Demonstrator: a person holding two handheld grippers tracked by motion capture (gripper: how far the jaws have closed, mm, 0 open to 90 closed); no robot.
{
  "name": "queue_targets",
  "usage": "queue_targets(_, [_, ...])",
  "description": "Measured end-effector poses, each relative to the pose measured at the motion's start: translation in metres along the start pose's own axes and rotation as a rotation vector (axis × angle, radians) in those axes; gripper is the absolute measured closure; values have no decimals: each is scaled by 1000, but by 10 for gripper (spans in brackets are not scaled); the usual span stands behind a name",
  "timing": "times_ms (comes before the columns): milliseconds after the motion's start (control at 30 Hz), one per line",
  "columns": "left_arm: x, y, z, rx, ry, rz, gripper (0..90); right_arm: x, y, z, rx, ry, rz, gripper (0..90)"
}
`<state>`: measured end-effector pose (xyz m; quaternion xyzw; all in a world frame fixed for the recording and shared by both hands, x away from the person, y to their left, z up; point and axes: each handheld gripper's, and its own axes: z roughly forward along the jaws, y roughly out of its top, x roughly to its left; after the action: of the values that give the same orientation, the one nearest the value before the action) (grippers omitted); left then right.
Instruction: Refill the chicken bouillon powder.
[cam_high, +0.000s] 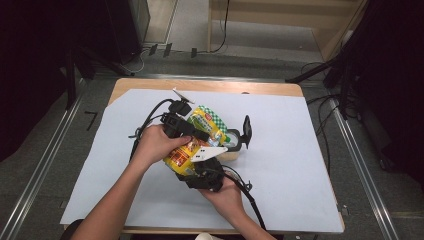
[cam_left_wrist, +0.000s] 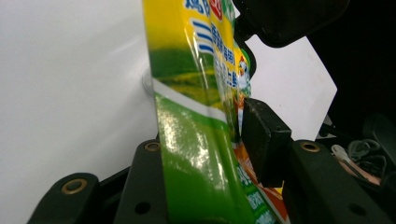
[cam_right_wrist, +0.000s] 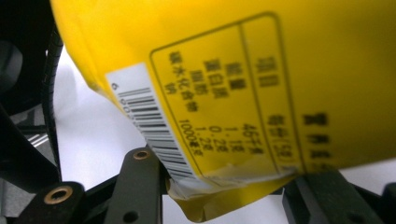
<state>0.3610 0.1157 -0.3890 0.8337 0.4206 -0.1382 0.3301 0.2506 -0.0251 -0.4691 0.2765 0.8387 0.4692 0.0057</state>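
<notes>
- While both hands are meeting above the middle of the table (cam_high: 280, 200), the packet (cam_high: 200, 137) is hanging between them, long axis running toward the far edge.
- Left gripper (cam_left_wrist: 205, 140) is pinching its green end; right gripper (cam_right_wrist: 224, 186) is clamping the yellow end.
- A small pot (cam_high: 235, 142) is sitting just beyond, partly blocked.

a wooden table (cam_high: 150, 84) sits in the middle of the floor, its light brown edge showing along the far side. a big pale sheet (cam_high: 295, 165) covers nearly all of its top, with one corner cut off at the far left. right of the middle, a small pot (cam_high: 231, 145) stands on the sheet, partly hidden; what is in it i can't tell.
</notes>
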Motion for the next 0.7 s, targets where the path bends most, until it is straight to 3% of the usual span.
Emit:
queue_targets(333, [6, -3, -3, -2, -54, -14, 624, -4, -1, -1, -5, -3, 5, 637])
queue_targets(533, [2, -1, -1, -14, -8, 12, 711, -2, -1, 0, -7, 7, 10, 626])
queue_targets(700, [-2, 1, 2, 0, 36, 23, 736, 3, 1, 1, 8, -20, -17, 591])
